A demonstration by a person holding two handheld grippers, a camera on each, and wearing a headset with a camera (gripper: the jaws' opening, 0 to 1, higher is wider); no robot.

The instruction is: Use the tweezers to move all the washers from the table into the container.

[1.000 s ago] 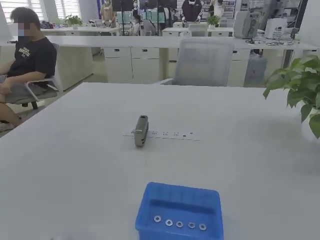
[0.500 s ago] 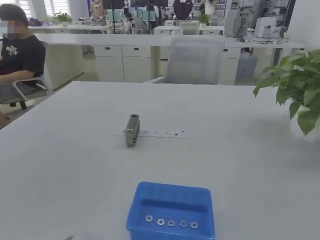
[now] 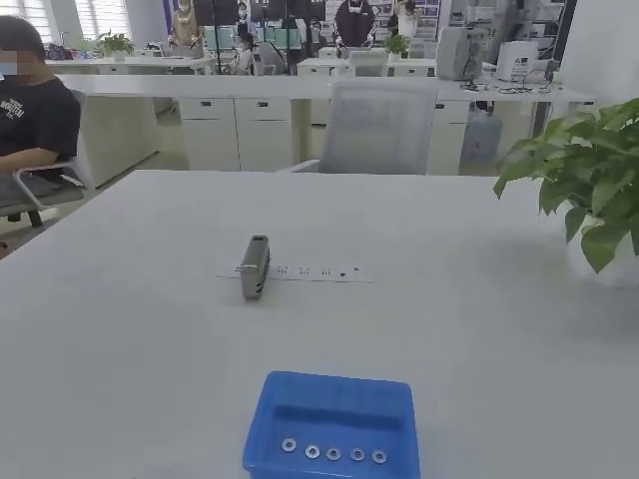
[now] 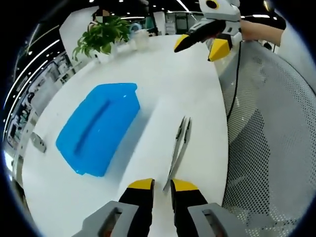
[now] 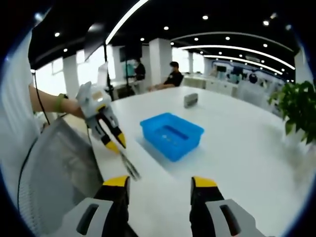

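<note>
The left hand-held gripper sits low over the white surface, its yellow-tipped jaws a narrow gap apart. The near end of a pair of slim steel tweezers lies right at that gap. The gap is wider than the tweezers, and whether either tip touches them cannot be told. The tweezers lie flat on the surface near its edge, their arms closed to a thin line and pointing away from the jaws. Beside them on the person's side is a mesh chair back.

The right hand-held gripper has its jaws spread wide and holds nothing. In the left gripper view it hangs in the air beyond the tweezers.

Just beside the tweezers stands the blue plastic container, a shallow rectangular tub. Five washers lie inside it, small silver rings in a neat row along the near side of its floor.

Further across the surface, well apart from the container, a small grey device rests at one end of a strip of marked paper. A leafy potted plant stands at the surface's right side. Behind it are an office chair, white desks, and a seated person at far left.
</note>
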